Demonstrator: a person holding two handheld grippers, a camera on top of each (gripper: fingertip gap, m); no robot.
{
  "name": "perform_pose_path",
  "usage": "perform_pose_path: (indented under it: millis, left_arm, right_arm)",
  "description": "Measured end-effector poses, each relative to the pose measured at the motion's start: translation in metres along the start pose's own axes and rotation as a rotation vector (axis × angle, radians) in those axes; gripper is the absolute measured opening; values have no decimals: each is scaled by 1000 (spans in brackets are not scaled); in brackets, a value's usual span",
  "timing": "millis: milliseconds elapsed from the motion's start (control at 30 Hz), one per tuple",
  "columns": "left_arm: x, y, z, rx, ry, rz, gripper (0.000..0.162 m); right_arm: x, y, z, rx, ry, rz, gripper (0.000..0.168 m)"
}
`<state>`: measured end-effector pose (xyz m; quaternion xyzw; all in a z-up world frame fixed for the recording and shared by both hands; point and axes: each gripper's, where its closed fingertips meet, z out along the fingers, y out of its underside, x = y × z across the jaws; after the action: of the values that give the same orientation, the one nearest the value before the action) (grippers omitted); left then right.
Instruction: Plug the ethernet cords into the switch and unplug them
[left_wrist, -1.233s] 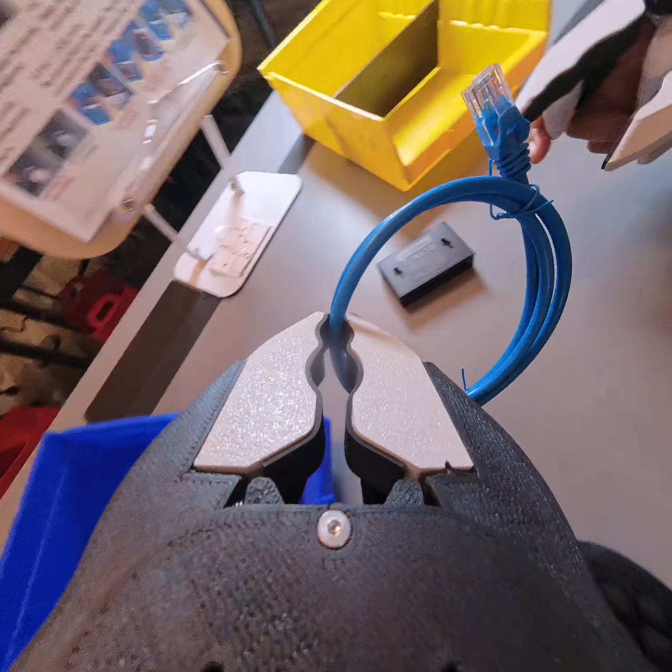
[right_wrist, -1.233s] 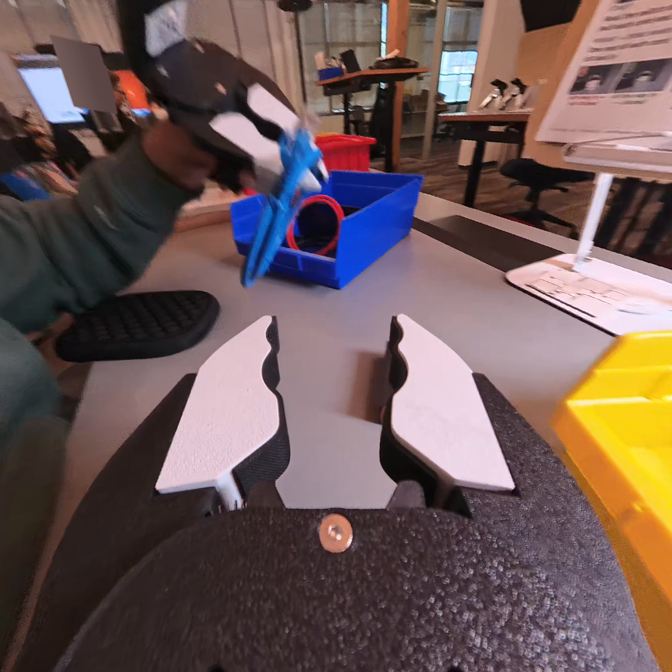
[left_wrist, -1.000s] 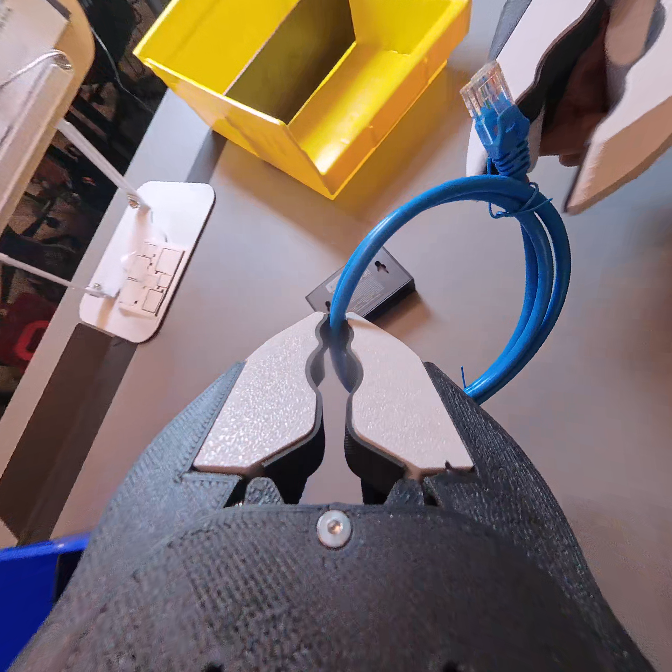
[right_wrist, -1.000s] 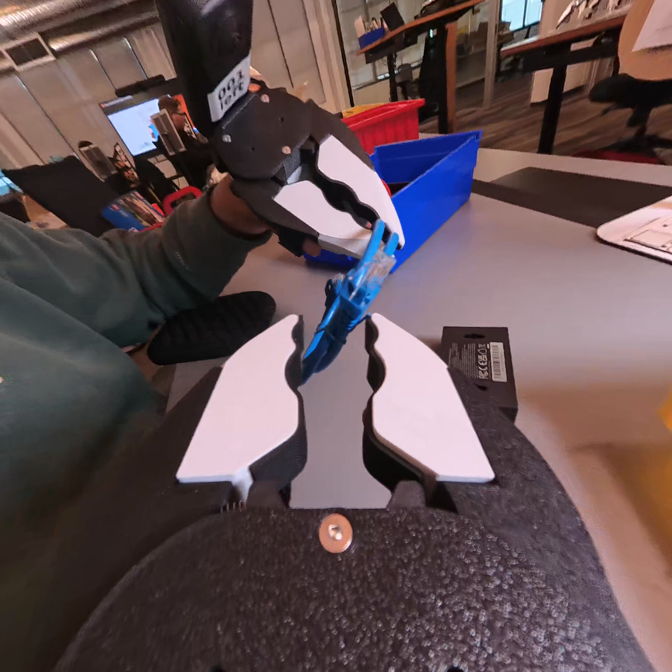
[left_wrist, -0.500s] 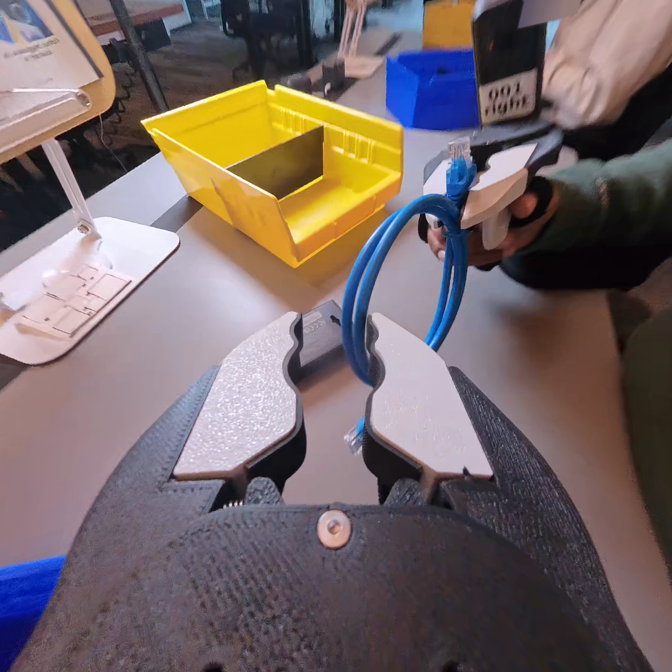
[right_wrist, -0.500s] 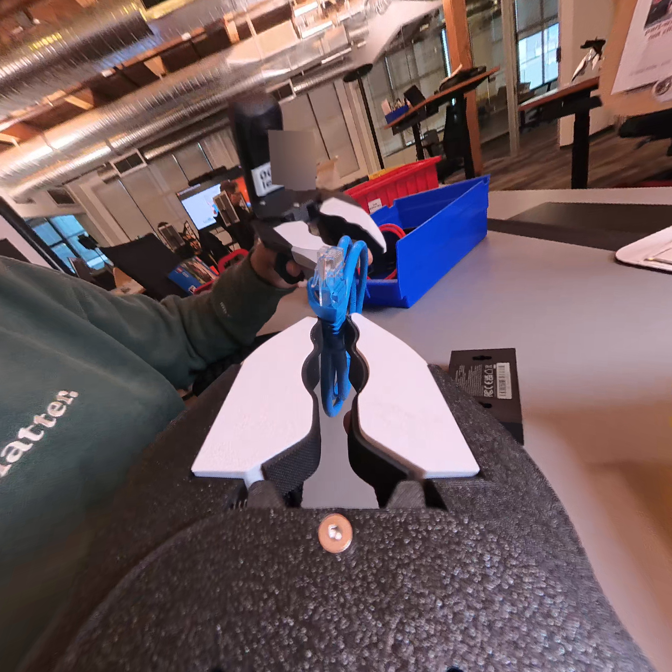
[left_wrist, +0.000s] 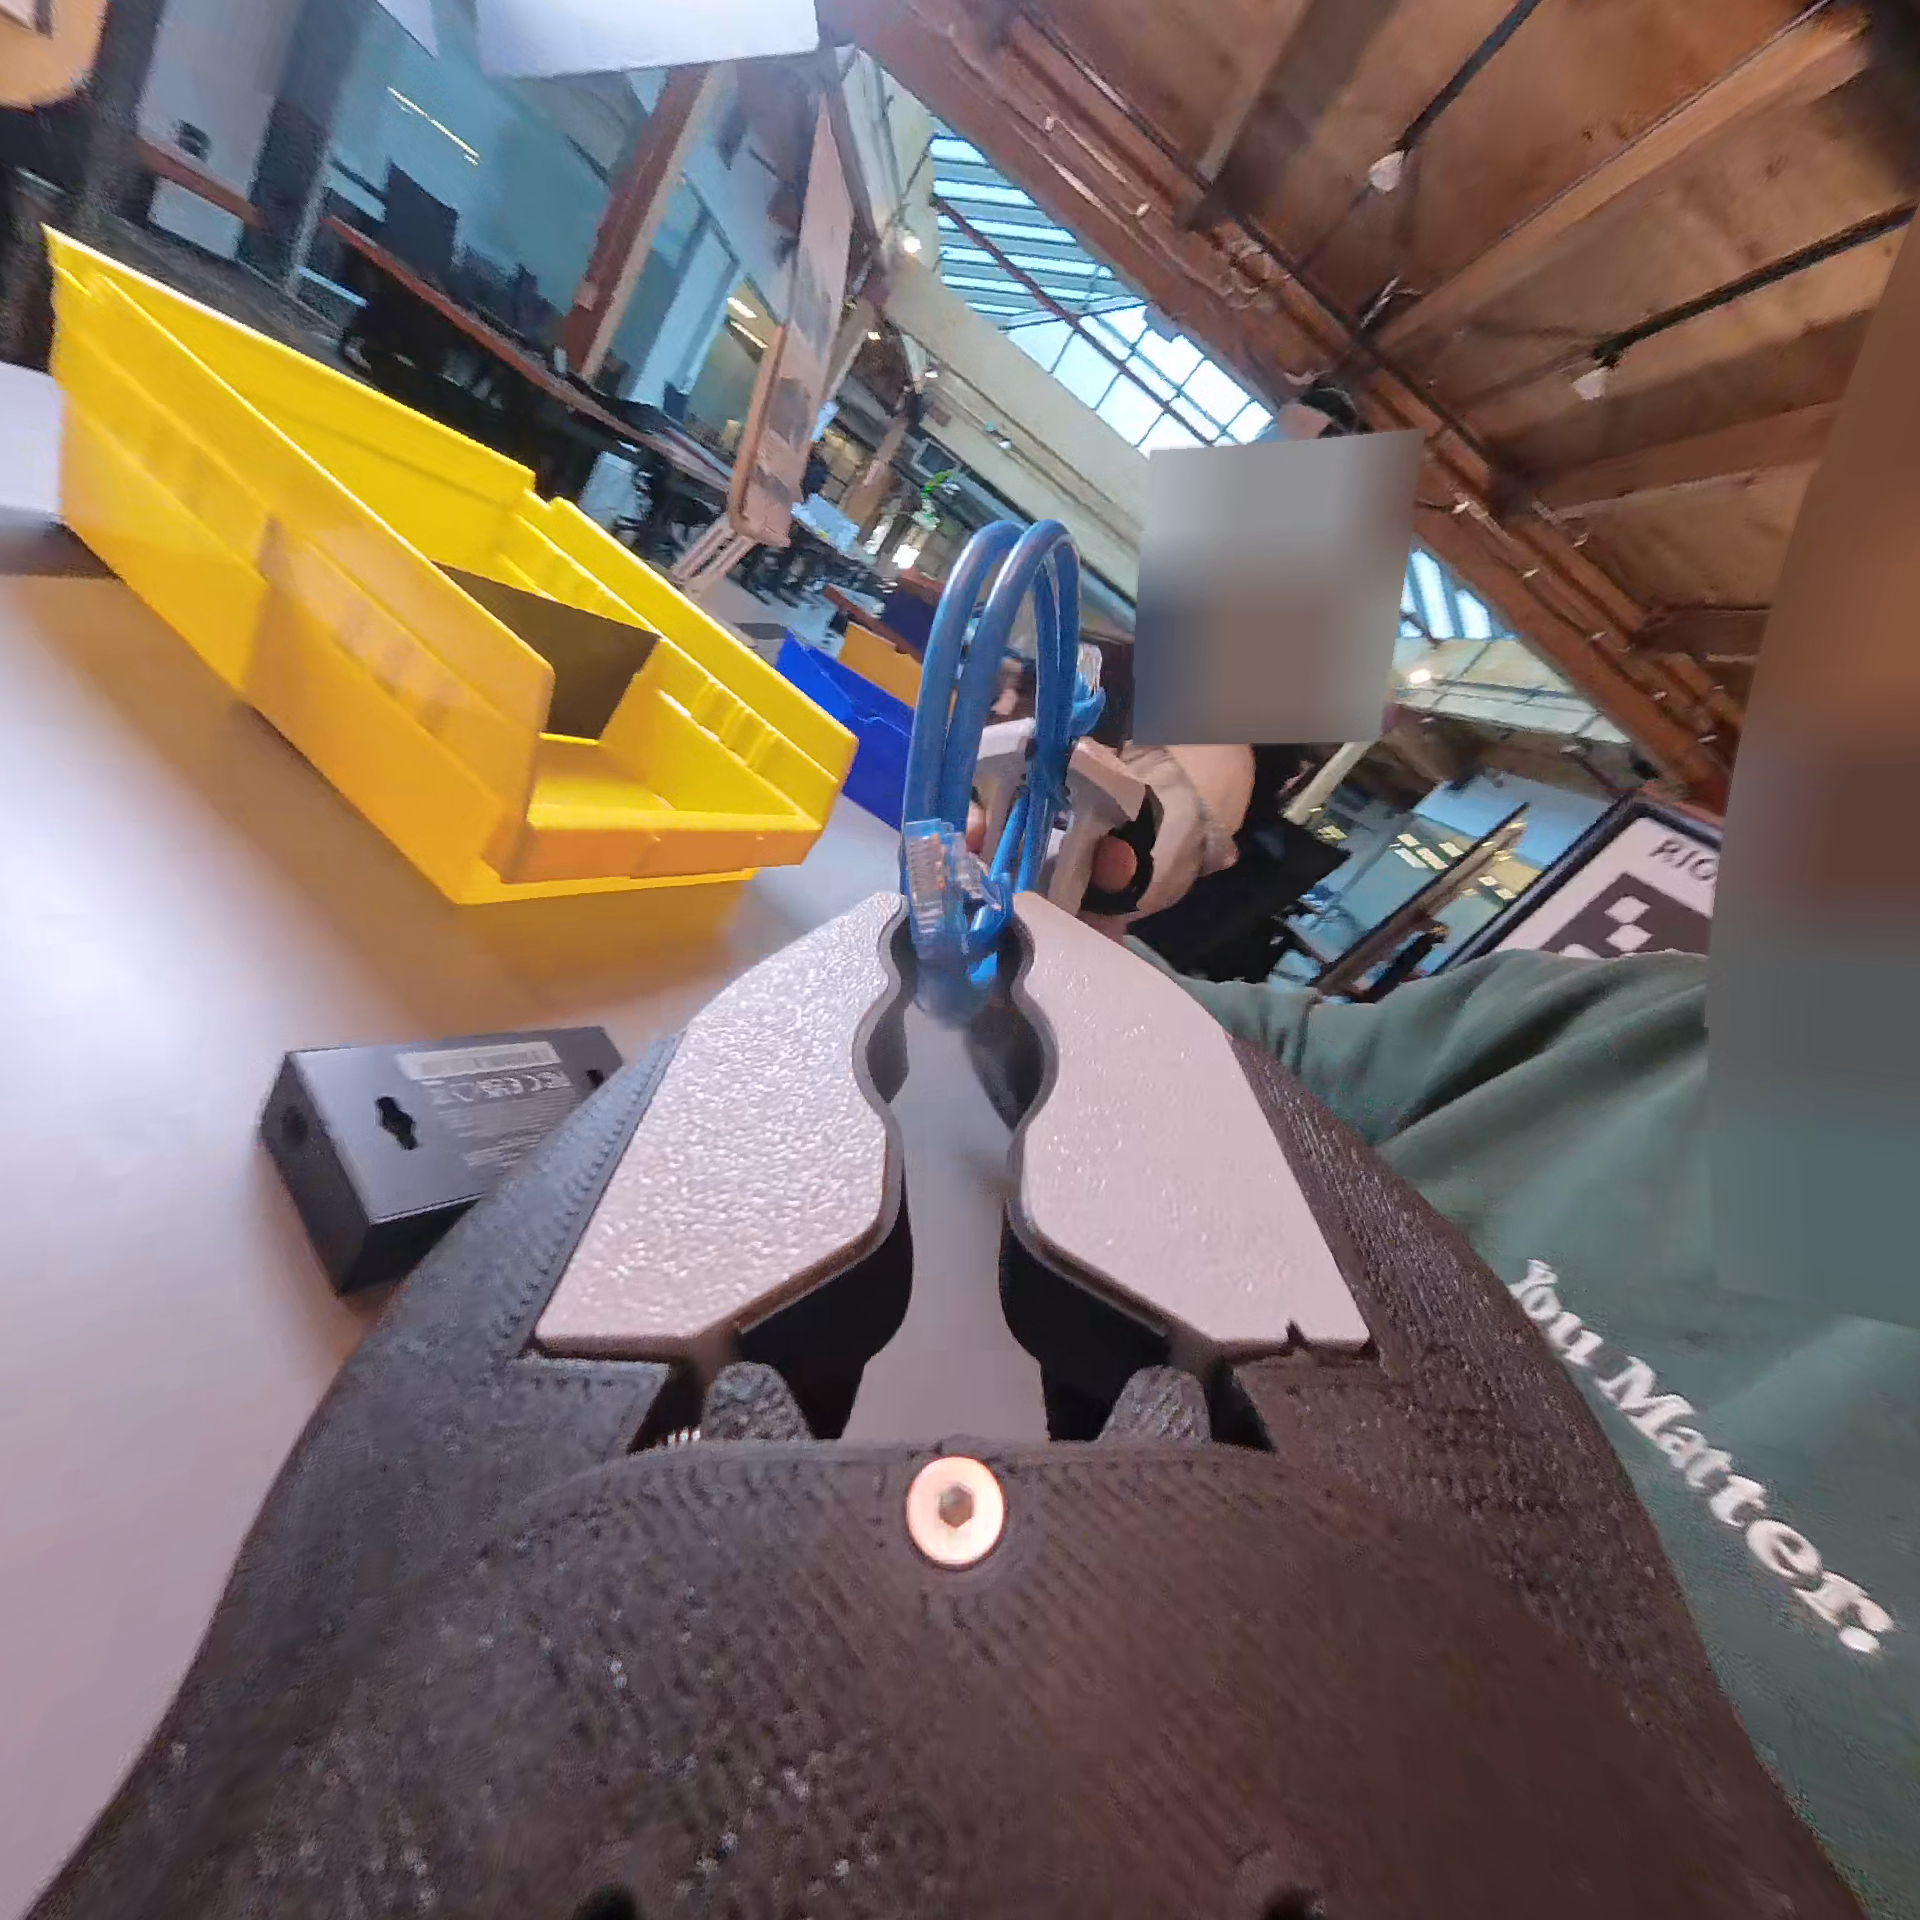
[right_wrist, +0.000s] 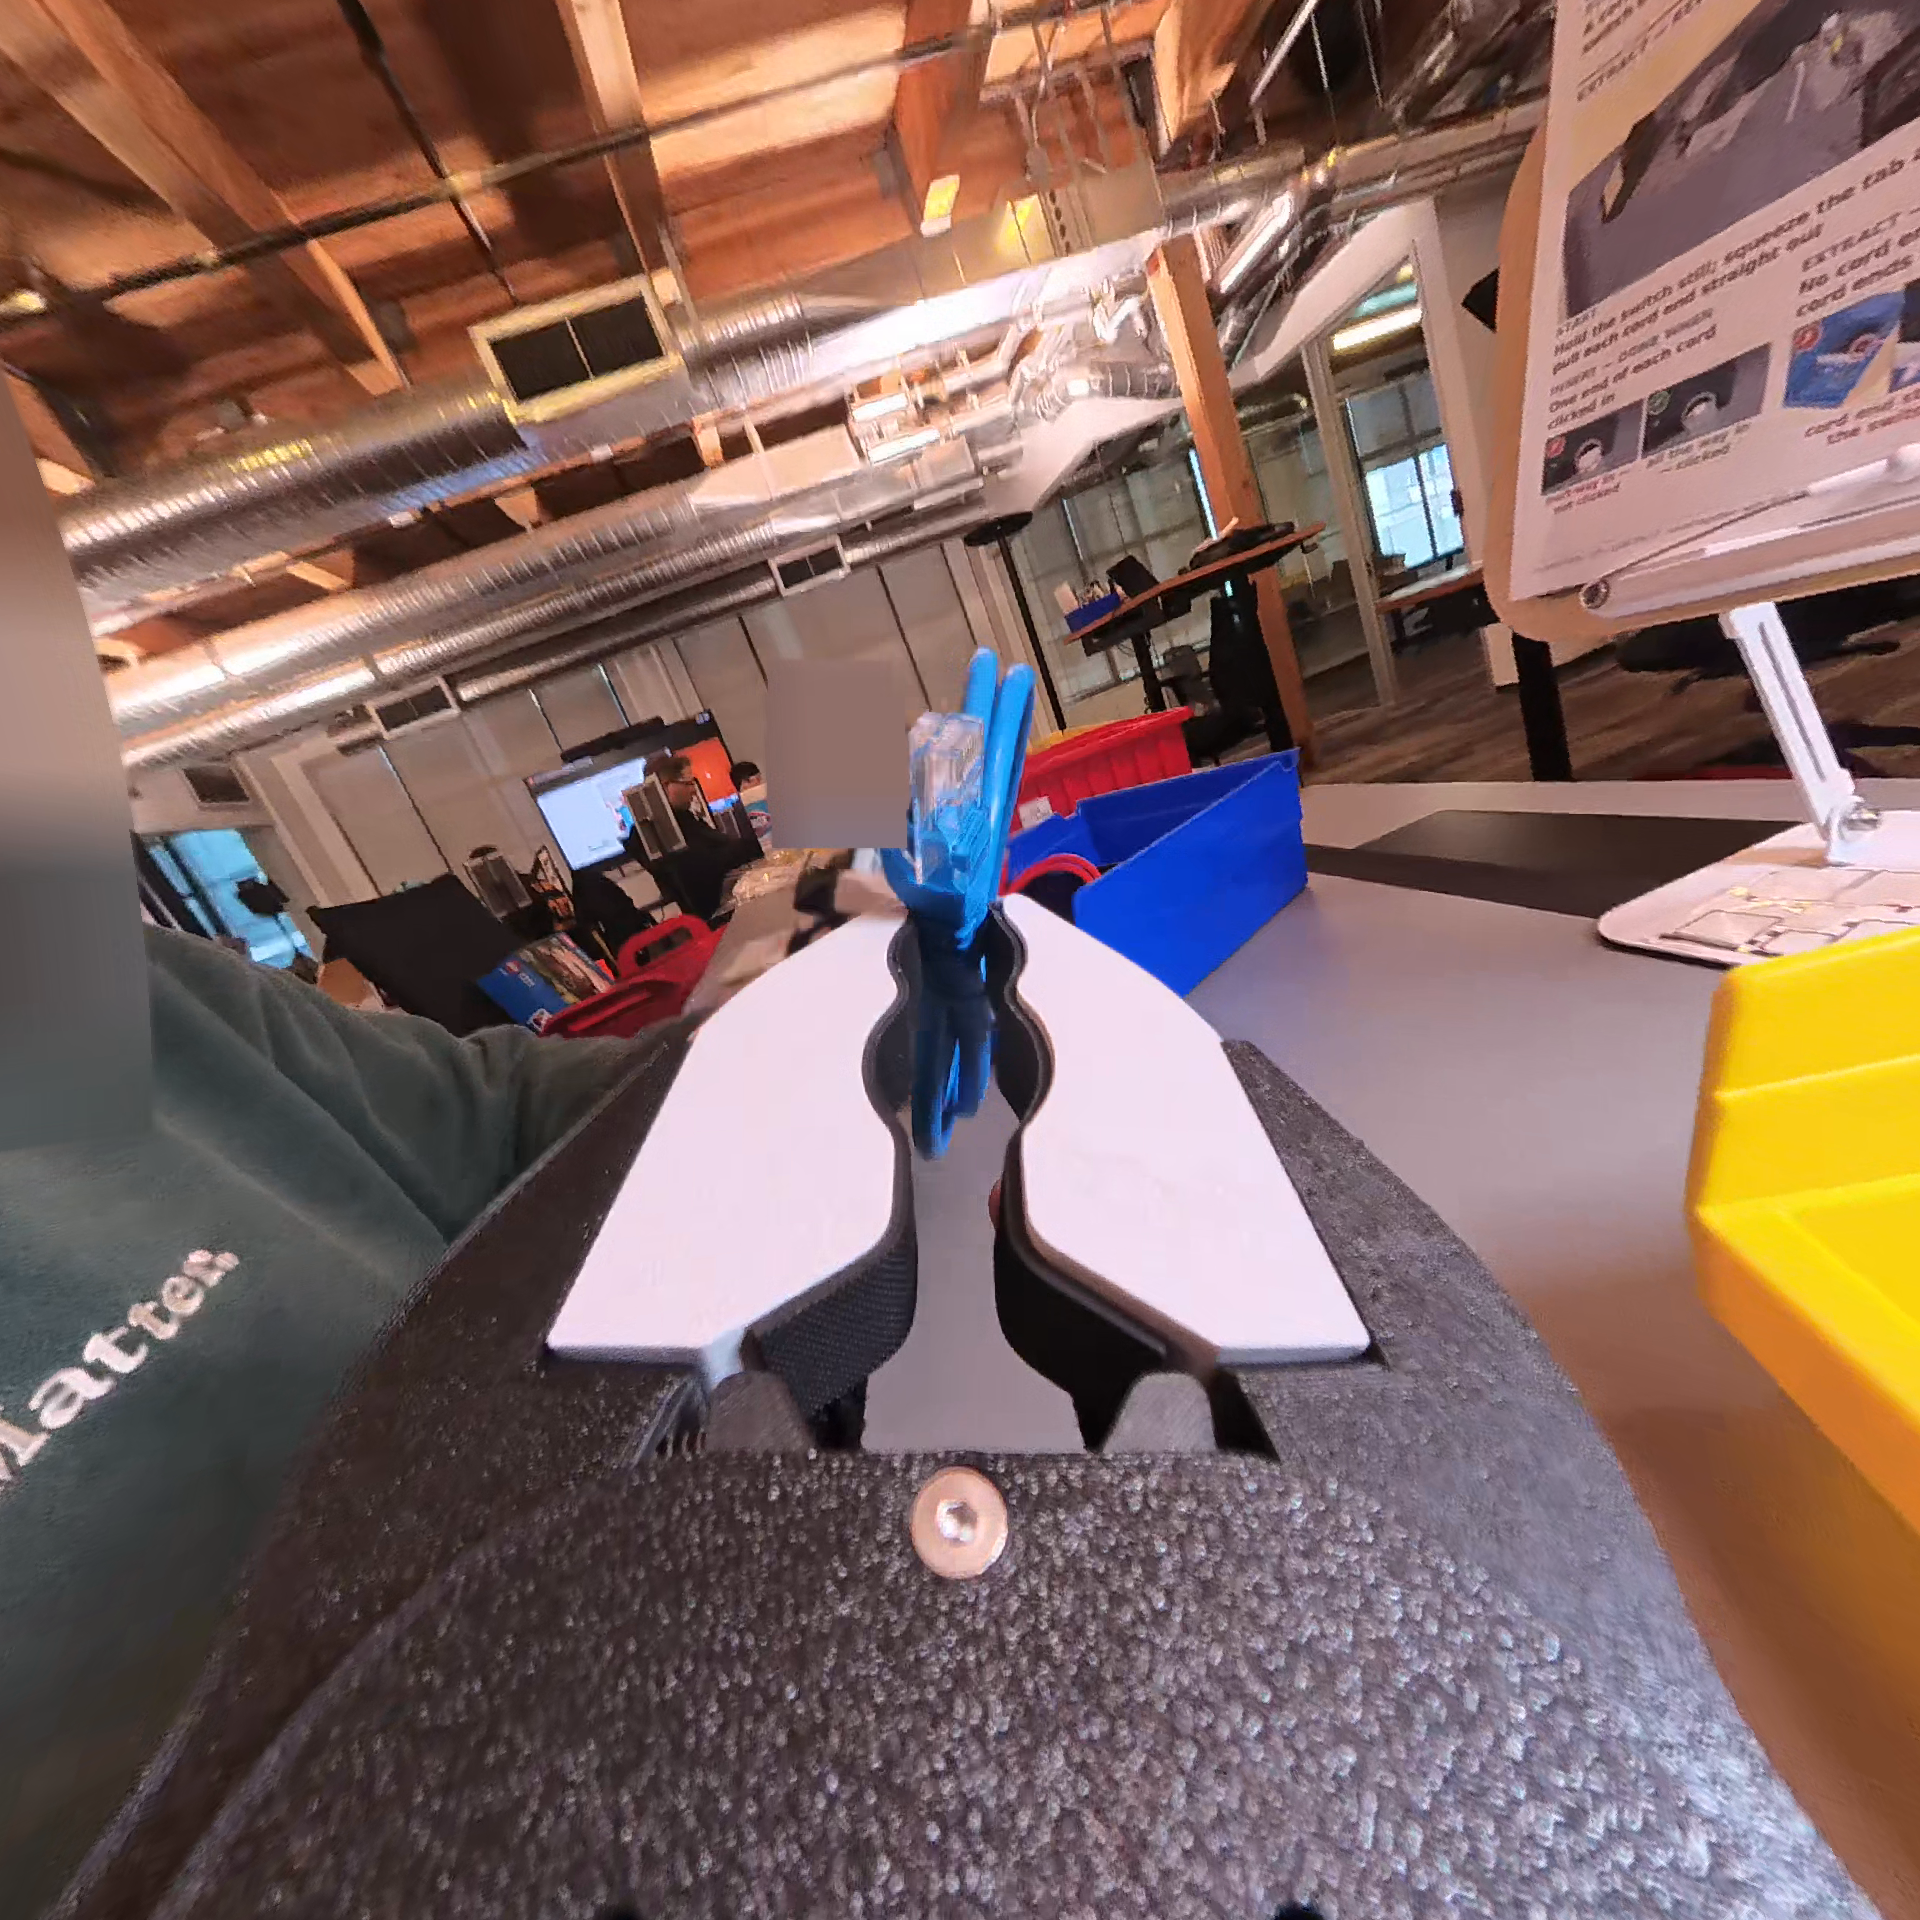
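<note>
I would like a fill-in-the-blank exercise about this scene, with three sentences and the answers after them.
1. The coiled ethernet cord held between the two tools is ____ in colour.
2. The black switch lies on the grey table, to the ____ of the left tool in the left wrist view.
3. The right tool is shut on the cord, and the clear plug above its tips points ____.

Answers: blue; left; up

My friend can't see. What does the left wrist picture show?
The left tool pinches a coiled blue ethernet cord by its clear plug end. A small black box-shaped switch lies on the grey table, with a yellow plastic bin behind.
</note>
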<state>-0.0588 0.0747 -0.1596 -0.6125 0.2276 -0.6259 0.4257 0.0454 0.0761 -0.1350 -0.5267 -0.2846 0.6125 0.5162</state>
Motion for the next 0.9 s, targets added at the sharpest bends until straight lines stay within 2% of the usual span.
perform_pose_path:
  millis: [33,100,167,267,367,433,500,533,567,600,633,700,800,900]
  left_arm:
    - [-1,-4,-3,-6,-29,34,14]
    - [2,-15,-11,-13,-63,122,14]
    - [8,-16,-16,-109,-76,211,14]
    - [20,-12,-21,-258,-61,305,13]
    - [41,0,-19,-415,80,281,13]
    - [46,12,-11,-512,133,262,13]
    - [51,28,-3,-598,205,226,13]
    - [51,38,0,-641,230,208,13]
    - [49,47,2,-674,247,195,13]
    - [46,56,4,-698,254,191,13]
    - [42,63,5,-711,257,179,13]
    - [32,68,8,-698,241,125,13]
    - [19,64,10,-629,203,59,13]
    - [9,55,10,-567,150,59,13]
  right_arm:
    - [3,8,1,-55,7,-11,11]
    - [15,39,1,-279,33,-7,13]
    - [19,60,-5,-458,18,-38,21]
    - [15,36,-10,-475,21,-158,48]
    - [-2,9,-7,-456,-7,-224,49]
    - [-18,15,3,-503,-64,-215,49]
    - [-44,40,15,-572,-186,-160,51]
    - [-51,53,21,-593,-212,-149,47]
    - [-54,66,25,-621,-220,-150,32]
    - [-57,78,26,-653,-228,-149,6]
    - [-55,89,27,-674,-214,-147,0]
    - [-49,103,26,-697,-172,-132,0]
    - [-49,118,20,-733,-194,-42,0]
    - [-51,133,15,-775,-215,-54,0]
